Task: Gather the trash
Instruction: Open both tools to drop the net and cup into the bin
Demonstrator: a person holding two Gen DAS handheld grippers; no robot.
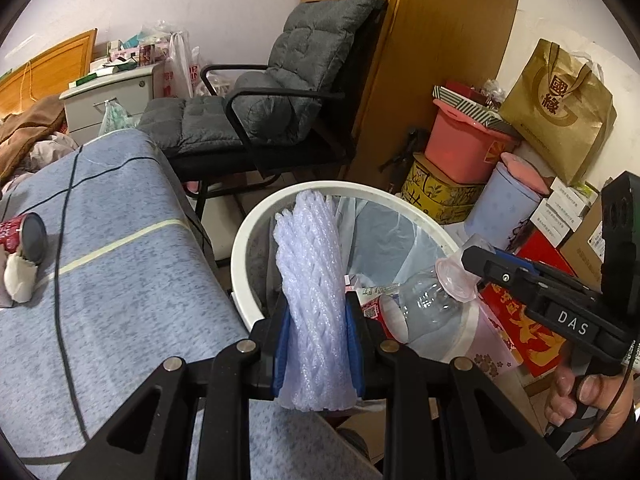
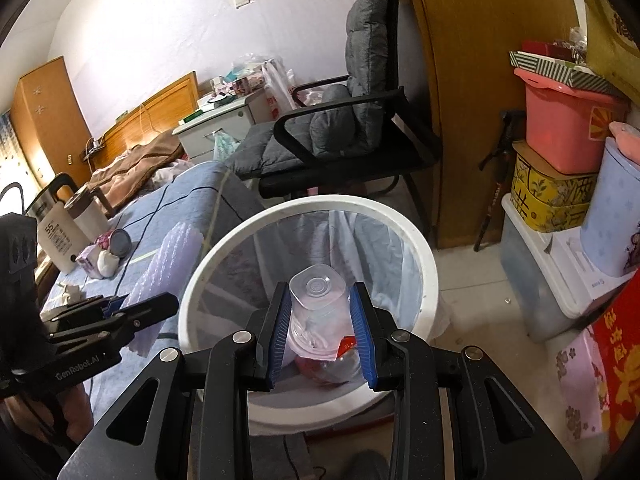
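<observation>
Left hand-held gripper (image 1: 316, 344): pads clamped on a rolled white foam net sleeve (image 1: 310, 280). The sleeve's long axis runs straight out along the fingers, its far end over the near-left rim of the white trash bin (image 1: 244, 240). The bed (image 1: 120, 260) lies just left of the bin.

Right hand-held gripper (image 2: 323, 332): pads closed on a crushed clear plastic bottle (image 2: 318, 308) with a red label, base pointing forward and down. The bottle hangs above the bin's lined opening, inside the rim (image 2: 424, 264).

Judgement: both pieces wait on release. The right load sits squarer over the mouth; the left sits near the rim and likely needs a nudge rightward, or the sleeve may tip out on the bed side.

Still on the bed: a red can (image 1: 24, 236) and crumpled tissue (image 1: 20, 280), well left of the bin.
</observation>
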